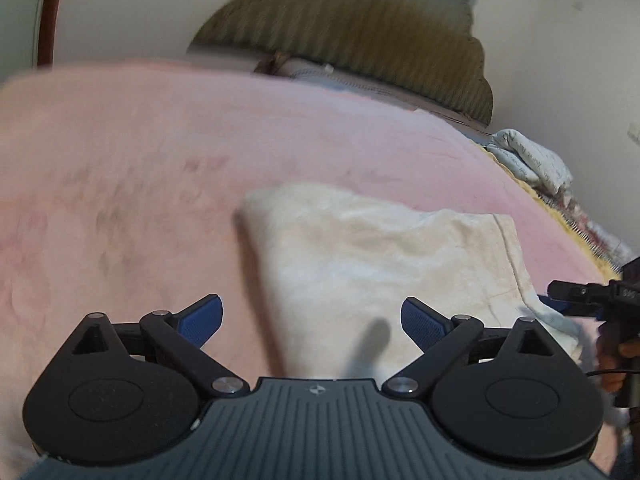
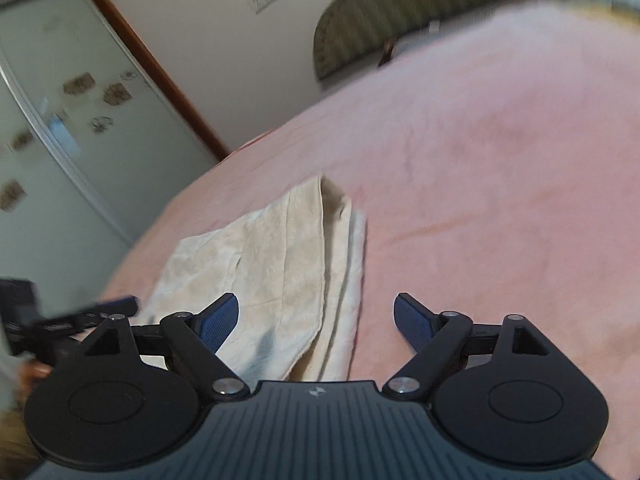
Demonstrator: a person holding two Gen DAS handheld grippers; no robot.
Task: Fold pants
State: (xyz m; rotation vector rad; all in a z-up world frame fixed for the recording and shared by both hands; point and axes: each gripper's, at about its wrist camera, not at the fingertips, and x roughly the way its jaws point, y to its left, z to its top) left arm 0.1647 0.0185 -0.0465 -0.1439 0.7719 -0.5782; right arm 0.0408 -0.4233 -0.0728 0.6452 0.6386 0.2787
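The left hand-held gripper point(image 1: 311, 322) hung with its blue pads spread wide and nothing between them, just above the near end of the pants point(image 1: 376, 264); its shadow fell on the cloth, so it was judged close but not touching. The right hand-held gripper point(image 2: 316, 322) was likewise spread and empty, over the near edge of the pants point(image 2: 272, 264). Both stood free, presumably because the cream cloth already lay in a compact stack, so no layer needed holding. In the right view, stacked edges showed along the bundle's 3 o'clock side, which suggested several folds were in place. The pants rested on the pink bed point(image 1: 140, 152), near its front edge, flat enough to keep their shape unaided. In the left view the right tool appeared at 3 o'clock beside the bundle's corner. At 12 o'clock, well apart, stood the striped headboard point(image 1: 340, 32), and at 2 o'clock lay a pale pillow point(image 1: 532, 160)
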